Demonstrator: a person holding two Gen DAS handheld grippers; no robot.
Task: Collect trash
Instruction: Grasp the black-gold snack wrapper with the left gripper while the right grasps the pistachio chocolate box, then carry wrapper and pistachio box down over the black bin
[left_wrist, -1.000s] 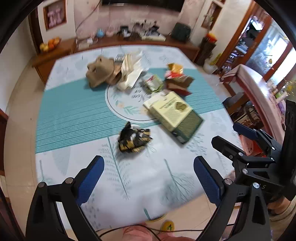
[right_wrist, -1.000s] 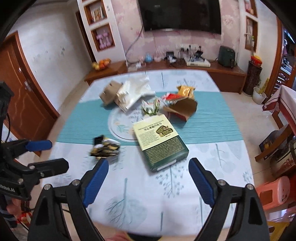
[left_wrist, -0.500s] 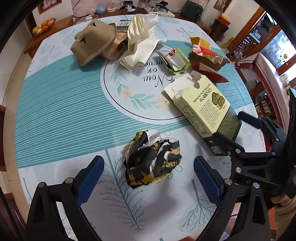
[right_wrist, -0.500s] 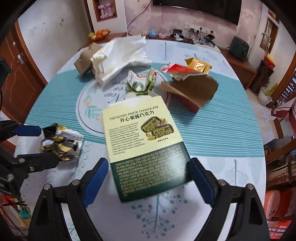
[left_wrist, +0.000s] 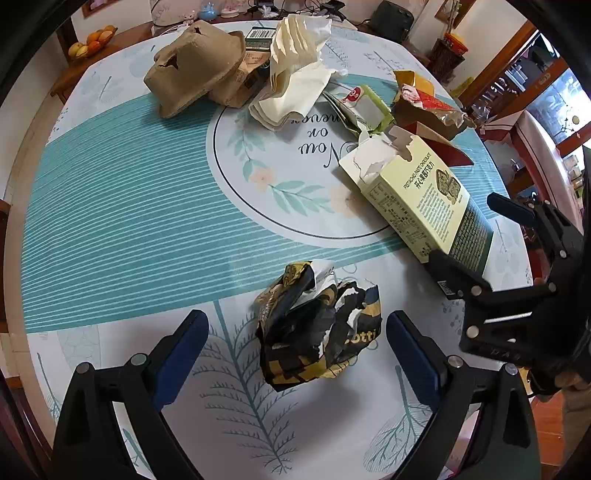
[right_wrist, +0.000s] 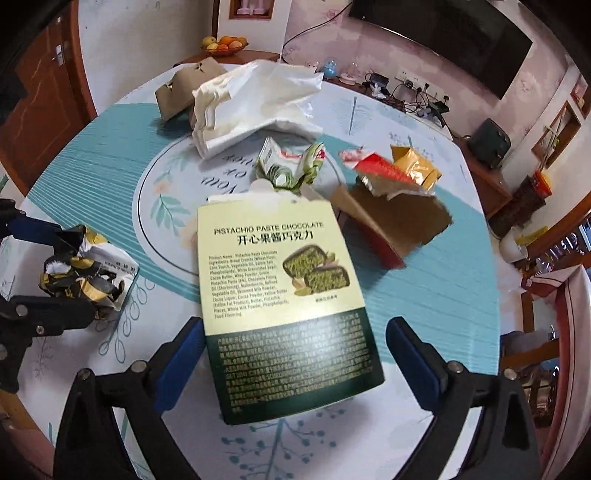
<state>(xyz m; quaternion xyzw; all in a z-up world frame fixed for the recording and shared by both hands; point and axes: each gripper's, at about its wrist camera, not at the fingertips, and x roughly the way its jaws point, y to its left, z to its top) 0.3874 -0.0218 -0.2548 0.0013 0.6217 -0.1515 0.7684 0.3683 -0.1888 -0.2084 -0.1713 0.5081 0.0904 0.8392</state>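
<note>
The pistachio paste chocolate box (right_wrist: 284, 302) lies flat on the counter (right_wrist: 424, 295), long axis running away from the right gripper (right_wrist: 295, 354), its torn-open flap end toward the far trash pile and its dark green end nearest. That gripper tilts steeply down, its jaws opening wide to either side of the green end; the left pad looks just at the box edge, the right pad clear. The left gripper (left_wrist: 297, 349), also angled steeply down, stands wide open around the crumpled black-and-gold wrapper (left_wrist: 317, 325), pads clear of it.
</note>
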